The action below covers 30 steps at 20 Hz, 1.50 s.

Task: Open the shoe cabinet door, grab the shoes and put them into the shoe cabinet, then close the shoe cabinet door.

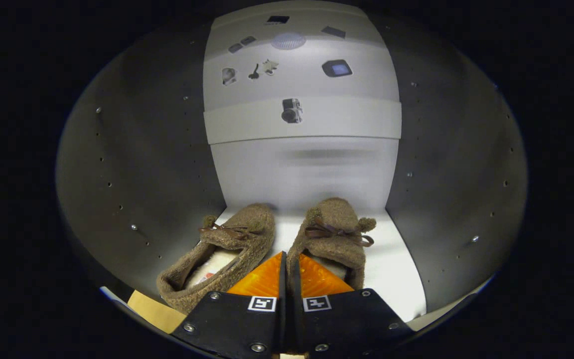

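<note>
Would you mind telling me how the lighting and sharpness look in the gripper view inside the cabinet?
Gripper view: the back wall is brightly lit with a smeared, blurry band; the side walls fall into dim shadow and bow from fisheye distortion; the shoes look fairly sharp, lying just ahead of the gripper, whose fingers are nearly together between their heels.

Two fuzzy brown shoes (287,239) here, each tied with a darker brown bow and showing a pale cream lining inside. They sit on the white floor (396,279) of the shoe cabinet (142,164), with grey side walls dotted with small holes and a white back panel (302,169).
</note>
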Each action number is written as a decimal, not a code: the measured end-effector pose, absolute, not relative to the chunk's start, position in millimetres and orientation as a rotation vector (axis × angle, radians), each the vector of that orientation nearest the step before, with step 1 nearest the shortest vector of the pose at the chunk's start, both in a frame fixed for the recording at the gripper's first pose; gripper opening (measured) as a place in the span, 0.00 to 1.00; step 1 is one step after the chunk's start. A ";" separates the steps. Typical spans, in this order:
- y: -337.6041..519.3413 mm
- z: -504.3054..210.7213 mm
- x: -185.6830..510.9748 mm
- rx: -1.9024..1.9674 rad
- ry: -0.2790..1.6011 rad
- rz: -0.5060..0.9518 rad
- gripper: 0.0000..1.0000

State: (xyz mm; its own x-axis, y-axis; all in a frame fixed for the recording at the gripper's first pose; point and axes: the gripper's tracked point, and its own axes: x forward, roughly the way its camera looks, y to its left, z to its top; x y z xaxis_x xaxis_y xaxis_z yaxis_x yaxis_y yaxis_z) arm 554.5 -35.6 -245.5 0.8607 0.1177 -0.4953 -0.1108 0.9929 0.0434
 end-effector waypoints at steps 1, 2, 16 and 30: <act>-32.5 -249.1 556.5 0.018 0.529 0.126 0.05; -31.0 -250.0 558.1 0.016 0.529 0.125 0.06; -1.0 -188.8 487.9 0.041 0.401 0.054 0.89; 52.4 -141.2 264.2 0.024 0.322 -0.009 0.94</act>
